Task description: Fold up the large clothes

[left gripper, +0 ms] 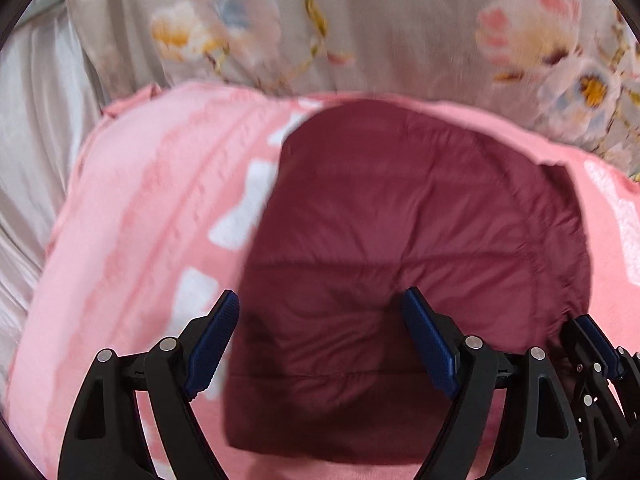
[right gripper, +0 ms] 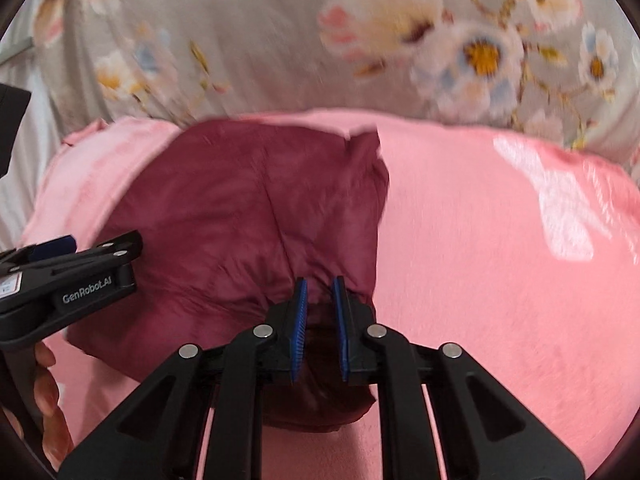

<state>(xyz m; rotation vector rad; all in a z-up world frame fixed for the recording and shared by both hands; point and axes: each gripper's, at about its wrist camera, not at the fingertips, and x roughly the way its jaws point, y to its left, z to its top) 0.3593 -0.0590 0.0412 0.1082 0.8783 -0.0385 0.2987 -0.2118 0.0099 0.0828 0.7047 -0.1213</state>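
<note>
The maroon quilted garment point(left gripper: 408, 248), lying folded on the pink blanket point(right gripper: 480, 240), is pinched at its near edge by the right gripper point(right gripper: 320, 292) while the left gripper point(left gripper: 320, 304) is held spread above it; the padded fabric is judged soft, light and slippery, best taken at seamed edges.

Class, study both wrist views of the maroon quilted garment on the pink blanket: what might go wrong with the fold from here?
1. The right gripper pinches only a small bunch of the maroon quilted garment; puffy fabric may slip out.
2. The left gripper is open above it, holding nothing, so a one-sided pull could skew the fold.
3. The pink blanket underneath may drag along.
</note>
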